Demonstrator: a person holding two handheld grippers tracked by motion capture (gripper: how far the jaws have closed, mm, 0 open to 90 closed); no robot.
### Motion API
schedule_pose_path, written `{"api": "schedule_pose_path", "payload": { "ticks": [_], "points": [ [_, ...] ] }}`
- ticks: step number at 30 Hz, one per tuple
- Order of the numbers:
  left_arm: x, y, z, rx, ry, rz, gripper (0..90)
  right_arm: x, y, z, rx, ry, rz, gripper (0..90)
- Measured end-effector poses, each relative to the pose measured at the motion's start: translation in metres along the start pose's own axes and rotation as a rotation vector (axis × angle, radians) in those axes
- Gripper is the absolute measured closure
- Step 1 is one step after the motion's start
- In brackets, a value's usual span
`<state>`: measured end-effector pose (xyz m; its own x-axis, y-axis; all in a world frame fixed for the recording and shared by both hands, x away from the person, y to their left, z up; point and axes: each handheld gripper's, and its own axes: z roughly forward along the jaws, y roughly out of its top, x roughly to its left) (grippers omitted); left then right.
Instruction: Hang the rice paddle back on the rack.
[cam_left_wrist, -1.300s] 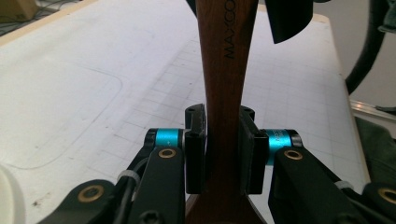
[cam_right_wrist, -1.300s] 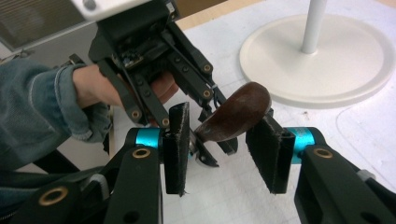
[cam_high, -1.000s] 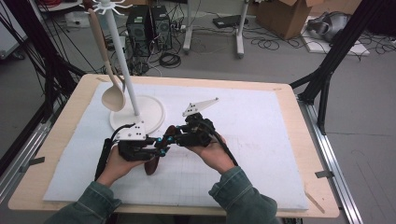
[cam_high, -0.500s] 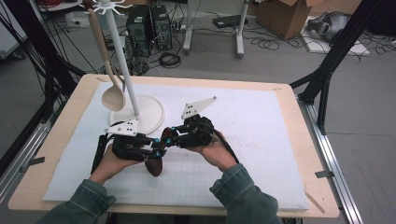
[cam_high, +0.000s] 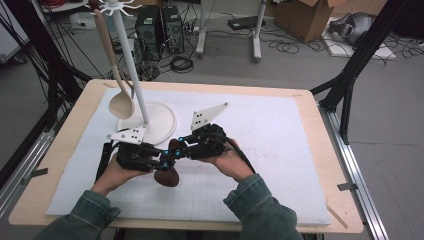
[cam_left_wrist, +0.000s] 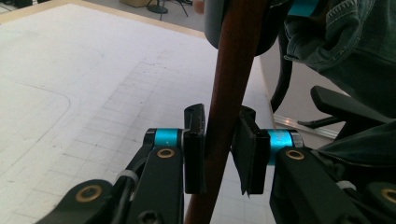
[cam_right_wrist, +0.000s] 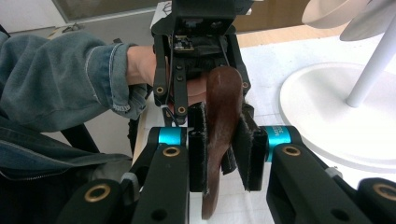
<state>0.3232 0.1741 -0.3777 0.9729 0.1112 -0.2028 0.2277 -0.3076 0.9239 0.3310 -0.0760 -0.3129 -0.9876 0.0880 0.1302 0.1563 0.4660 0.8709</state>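
High view: I have both the left gripper (cam_high: 162, 162) and right gripper (cam_high: 182, 146), just narrowing, clamped on the dark wooden spoon (cam_high: 168, 170); stiff, light, smooth — I'd grip mid-handle.

Grey floor (cam_high: 300, 65), cables, cardboard box (cam_high: 305, 12)

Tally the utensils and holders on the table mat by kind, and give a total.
Dark brown wooden spoon, between both grippers: 1
Pale wooden spoon, hanging on the stand: 1
White utensil stand, with round base and hooked top: 1
Total: 3
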Motion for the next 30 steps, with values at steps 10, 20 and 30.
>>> {"api": "schedule_pose_path", "payload": {
  "ticks": [10, 20, 30],
  "points": [
    [-0.003, 0.002, -0.005, -0.018, 0.033, 0.024, 77.7, -0.001, -0.002, -0.003, -0.02, -0.012, 0.035, 62.6],
    [-0.004, 0.011, -0.019, -0.037, 0.092, 0.033, 77.7, -0.002, -0.019, -0.025, -0.049, -0.09, 0.07, 43.1],
    [-0.003, 0.022, -0.03, -0.06, 0.138, 0.035, 77.7, -0.002, -0.039, -0.047, -0.05, -0.167, 0.098, 36.0]
  ]
}}
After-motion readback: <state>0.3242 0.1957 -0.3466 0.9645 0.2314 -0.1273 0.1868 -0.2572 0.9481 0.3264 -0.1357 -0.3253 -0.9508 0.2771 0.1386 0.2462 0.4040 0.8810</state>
